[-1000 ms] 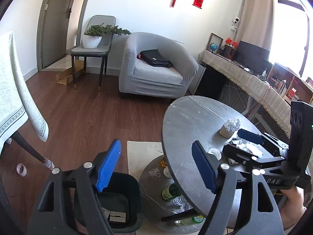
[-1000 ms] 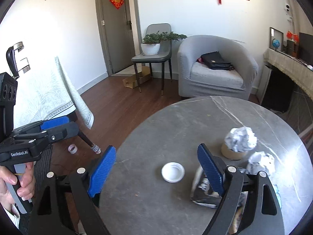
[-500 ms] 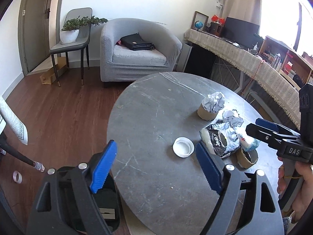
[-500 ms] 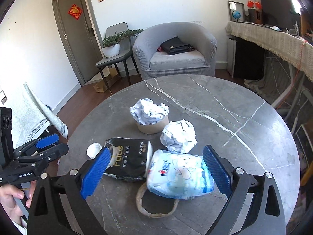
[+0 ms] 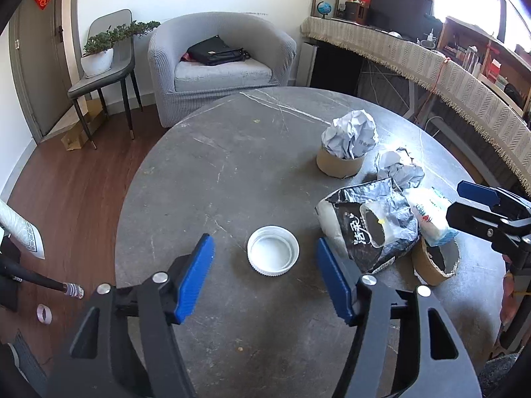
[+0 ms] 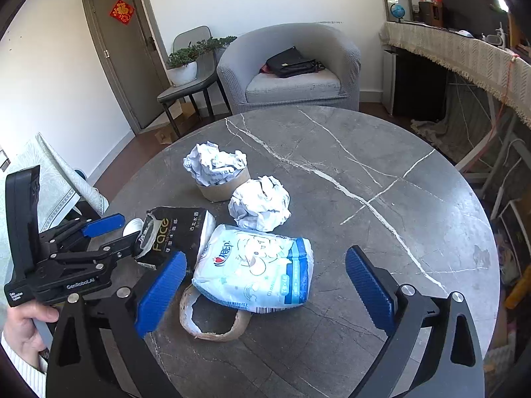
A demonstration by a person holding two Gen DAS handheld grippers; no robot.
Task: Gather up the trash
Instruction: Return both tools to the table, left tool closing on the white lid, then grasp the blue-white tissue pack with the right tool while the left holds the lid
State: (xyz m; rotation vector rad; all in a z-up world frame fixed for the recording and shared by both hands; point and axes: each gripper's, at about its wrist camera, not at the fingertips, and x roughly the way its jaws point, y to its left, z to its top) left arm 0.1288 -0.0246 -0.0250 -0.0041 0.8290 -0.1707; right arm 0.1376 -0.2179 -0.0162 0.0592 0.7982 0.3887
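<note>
Trash sits clustered on a round dark-grey marble bench (image 6: 381, 152) with white veins, all of it toward the side nearest the two hand-held grippers. Largest is a pale blue plastic tissue pack (image 6: 257, 273), lying on its side across a flattened brown cardboard ring (image 6: 212, 320); just beside it lies a crumpled black tissue wrapper (image 6: 177, 232) with gold lettering. Behind these, a crumpled white paper ball (image 6: 260, 204) rests on the stone, and a second wad of white paper (image 6: 215, 162) is stuffed into a short brown cardboard tape core (image 6: 225, 189) standing upright. Apart from the heap, a white plastic lid (image 5: 273, 251) lies rim-up on bare stone. The right hand-held gripper (image 6: 264, 287) is spread wide, its blue pads either side of the tissue pack and clear of it, gripping nothing. The left hand-held gripper (image 5: 265, 277) (its jaws have just been closing in) stands about half open, the white lid ahead of and between its blue fingertips (image 5: 195, 275), neither of them touching it. A hand (image 6: 23, 326) in a white sleeve holds the left one's grip.
</note>
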